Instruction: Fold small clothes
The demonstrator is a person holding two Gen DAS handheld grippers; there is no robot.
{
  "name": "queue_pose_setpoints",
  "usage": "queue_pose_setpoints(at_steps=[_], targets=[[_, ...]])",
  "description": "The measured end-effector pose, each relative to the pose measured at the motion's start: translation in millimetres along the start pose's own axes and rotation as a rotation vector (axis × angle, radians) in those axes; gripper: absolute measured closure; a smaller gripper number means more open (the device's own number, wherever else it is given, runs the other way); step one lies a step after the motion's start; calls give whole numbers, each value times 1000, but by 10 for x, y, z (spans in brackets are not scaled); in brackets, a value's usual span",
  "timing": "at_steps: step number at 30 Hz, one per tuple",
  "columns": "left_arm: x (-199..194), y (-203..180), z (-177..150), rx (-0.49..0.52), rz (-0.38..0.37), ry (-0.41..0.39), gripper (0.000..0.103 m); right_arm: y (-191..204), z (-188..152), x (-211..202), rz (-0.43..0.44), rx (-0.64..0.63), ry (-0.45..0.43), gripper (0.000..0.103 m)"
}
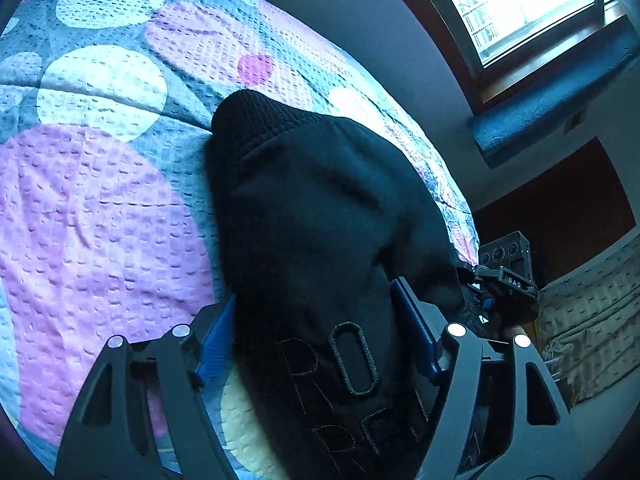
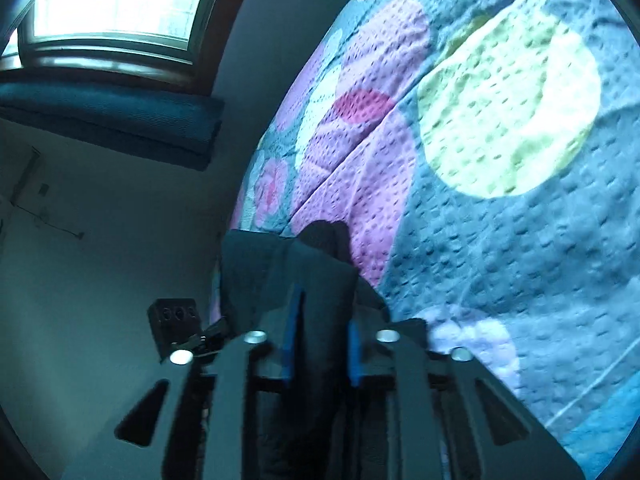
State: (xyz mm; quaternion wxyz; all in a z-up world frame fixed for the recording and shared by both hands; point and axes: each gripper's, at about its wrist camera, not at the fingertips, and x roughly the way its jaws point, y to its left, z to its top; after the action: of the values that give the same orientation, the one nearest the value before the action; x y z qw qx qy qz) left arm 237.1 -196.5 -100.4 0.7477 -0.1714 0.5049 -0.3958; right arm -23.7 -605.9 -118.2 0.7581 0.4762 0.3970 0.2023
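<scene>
Over the dotted bedspread [image 1: 100, 208], the black sweatshirt [image 1: 320, 208] hangs pinched in the narrow right claw [image 2: 320, 344] and clamped thick in the wider left claw [image 1: 316, 328], so bunched cloth could slip and spoil the fold.

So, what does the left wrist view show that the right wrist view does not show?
Only the left wrist view shows the embroidered letters on the black garment and its ribbed cuff, with the left gripper around the cloth.

Only the right wrist view shows the right gripper closed on a fold of the garment, and a large yellow-green circle on the bedspread.

Both show the circle-patterned bedspread, the window, the blue cushion below it, and the other gripper's camera.
</scene>
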Motion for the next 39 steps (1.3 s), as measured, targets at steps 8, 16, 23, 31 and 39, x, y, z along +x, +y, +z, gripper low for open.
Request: queue_pose_setpoints(at_steps=[8, 16, 23, 31, 39], targets=[[-16, -23, -30, 3, 2, -9, 34, -65, -39, -17, 37, 11, -10, 88], [-159, -46, -55, 7, -12, -9, 25, -42, -260, -415, 52, 2, -55, 41], [-512, -183, -458, 44, -11, -4, 15, 36, -705, -697, 16, -38, -10, 31], [-383, -212, -703, 0, -77, 56, 10, 147, -776, -518, -24, -80, 30, 22], [-326, -181, -708, 0, -87, 62, 10, 226, -713, -613, -266, -111, -39, 22]])
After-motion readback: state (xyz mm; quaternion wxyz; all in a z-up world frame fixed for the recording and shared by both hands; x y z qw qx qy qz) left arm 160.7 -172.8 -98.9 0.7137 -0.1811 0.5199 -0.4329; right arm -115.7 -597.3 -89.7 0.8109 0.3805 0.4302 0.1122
